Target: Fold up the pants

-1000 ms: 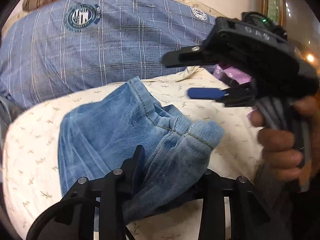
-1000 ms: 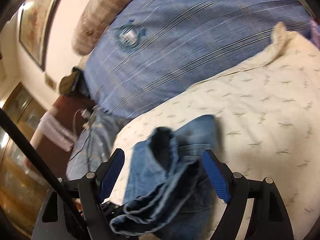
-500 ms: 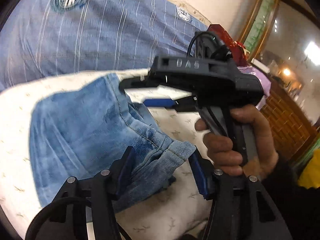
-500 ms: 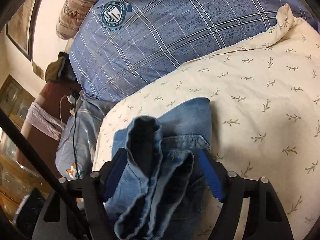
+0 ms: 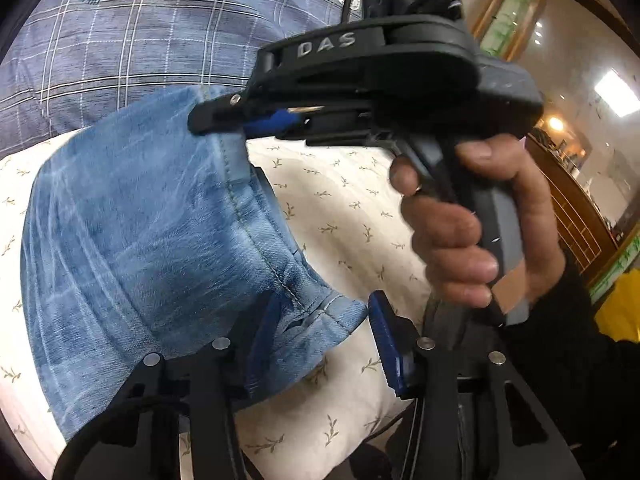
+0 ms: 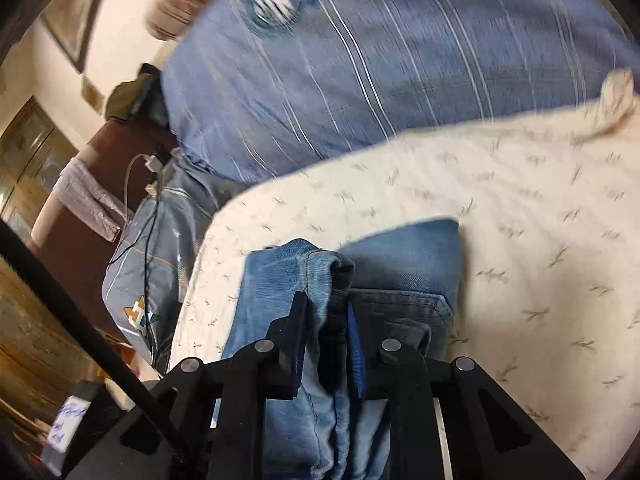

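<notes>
Light blue jeans lie partly folded on a cream leaf-print sheet. My left gripper is open, its blue pads either side of the hem corner of the jeans. My right gripper is shut on a bunched hem edge of the jeans. In the left wrist view the right gripper pinches the far edge of the same fold, held by a hand. The rest of the folded jeans lies flat beyond the right gripper.
A blue plaid pillow with a round crest lies behind the sheet. A striped bolster is at the wall. Left of the bed are a blue cushion with cables and brown furniture. A wooden cabinet stands to the right.
My right gripper has closed on the hem edge of the jeans; it was open around it before. The left gripper has shifted right and stays open around the corner.
</notes>
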The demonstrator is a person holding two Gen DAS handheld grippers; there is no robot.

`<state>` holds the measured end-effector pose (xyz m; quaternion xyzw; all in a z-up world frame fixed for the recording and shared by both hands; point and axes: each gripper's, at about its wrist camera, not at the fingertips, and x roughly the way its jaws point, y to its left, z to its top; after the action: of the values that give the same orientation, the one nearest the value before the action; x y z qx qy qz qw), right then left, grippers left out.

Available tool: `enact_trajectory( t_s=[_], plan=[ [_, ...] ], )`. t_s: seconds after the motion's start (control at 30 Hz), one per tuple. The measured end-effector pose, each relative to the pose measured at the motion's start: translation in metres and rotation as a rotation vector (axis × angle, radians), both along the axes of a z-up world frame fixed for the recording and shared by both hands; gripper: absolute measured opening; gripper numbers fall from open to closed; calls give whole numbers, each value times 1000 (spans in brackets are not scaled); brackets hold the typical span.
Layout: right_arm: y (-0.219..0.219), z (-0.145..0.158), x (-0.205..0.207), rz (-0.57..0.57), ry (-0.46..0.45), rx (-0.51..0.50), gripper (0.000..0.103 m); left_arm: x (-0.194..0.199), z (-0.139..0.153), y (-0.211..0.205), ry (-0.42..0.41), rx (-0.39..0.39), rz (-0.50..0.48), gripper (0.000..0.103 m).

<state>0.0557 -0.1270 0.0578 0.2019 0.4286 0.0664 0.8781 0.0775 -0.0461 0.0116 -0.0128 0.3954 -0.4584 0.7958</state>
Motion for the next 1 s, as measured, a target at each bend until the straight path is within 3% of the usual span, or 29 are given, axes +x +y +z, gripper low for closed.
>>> enact_trajectory(
  t_s=[0.07, 0.17, 0.27, 0.3, 0.37, 0.4, 0.5, 0.6, 0.67, 0.77, 0.83, 0.9, 0.93, 0.97, 1.0],
  plan=[
    [-7, -17, 4, -41, 77, -39, 18, 6, -16, -5, 27, 32, -7, 46],
    [-21, -47, 13, -66, 184, 18, 19, 3, -15, -8, -3, 49, -13, 46],
    [-21, -32, 2, -79, 115, 28, 28, -1, -7, 3, 23, 4, 10, 47],
    [-19, -25, -4, -80, 84, 13, 35, -3, -5, 10, 40, -14, 26, 48],
    [-20, -12, -20, -108, 23, 31, 70, -10, 3, 26, 59, -48, 55, 49],
    [-20, -8, -29, -122, -6, 52, 73, -17, 8, 34, 53, -60, 63, 51],
    [-21, -6, -54, -158, -31, 109, 75, -26, 25, 59, 37, -108, 99, 58],
    [-17, -19, -65, -181, 19, 118, 77, -26, 36, 86, 36, -140, 213, 70],
    [-14, -30, -64, -197, 67, 116, 77, -15, 36, 101, 32, -100, 341, 71],
    [-6, -50, -53, -177, 153, 77, 76, 18, 17, 124, 88, 18, 584, 69],
    [1, -64, -47, -173, 206, 20, 69, 32, 0, 134, 107, 79, 660, 68],
    [1, -62, -48, -166, 194, 32, 63, 38, -19, 133, 204, 80, 630, 58],
    [3, -60, -48, -152, 192, 22, 58, 39, -26, 134, 264, 37, 602, 57],
    [3, -60, -48, -146, 194, 15, 57, 42, -28, 134, 280, 19, 604, 57],
    [3, -61, -47, -145, 202, 15, 56, 46, -28, 136, 272, 19, 609, 51]
  ],
)
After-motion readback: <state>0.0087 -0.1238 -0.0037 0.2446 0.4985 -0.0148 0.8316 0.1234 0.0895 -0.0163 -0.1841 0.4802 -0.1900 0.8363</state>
